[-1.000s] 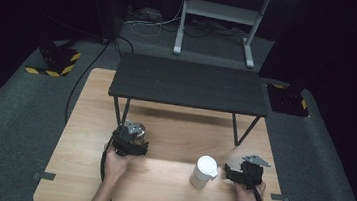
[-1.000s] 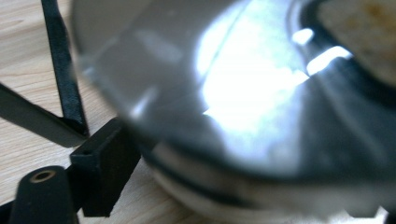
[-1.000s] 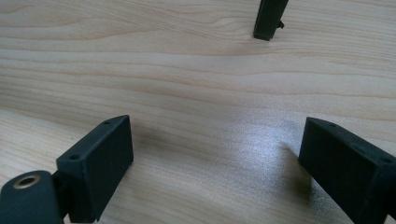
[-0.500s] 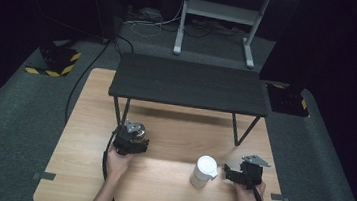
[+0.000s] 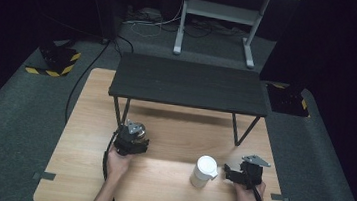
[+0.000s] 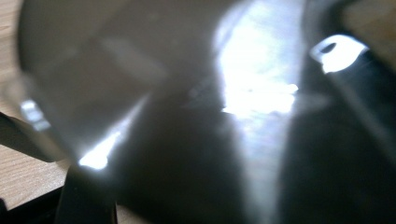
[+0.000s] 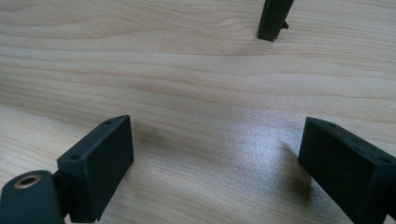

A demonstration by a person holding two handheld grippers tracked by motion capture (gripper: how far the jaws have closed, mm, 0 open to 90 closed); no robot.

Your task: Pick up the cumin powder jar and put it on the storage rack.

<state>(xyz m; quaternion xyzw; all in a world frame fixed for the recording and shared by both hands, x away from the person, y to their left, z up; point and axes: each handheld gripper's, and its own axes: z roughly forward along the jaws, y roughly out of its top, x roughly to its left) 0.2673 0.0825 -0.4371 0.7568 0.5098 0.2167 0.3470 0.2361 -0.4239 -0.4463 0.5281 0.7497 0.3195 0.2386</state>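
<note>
Nothing has moved lately: the right hand-held gripper point(image 5: 229, 172) stays wide and empty just beside the cup point(image 5: 203, 171); the left hand-held gripper's point(image 5: 131, 139) state I cannot tell.

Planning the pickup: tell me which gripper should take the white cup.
Right. The right gripper sits just beside the white cup, with its jaws open over bare wood. The left gripper is farther off, and something blurred sits close against its camera.

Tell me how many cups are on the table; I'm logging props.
1. A white cup stands upright on the wooden table near its front edge, just left of the right gripper. Any others under the black shelf would be hidden.
</note>
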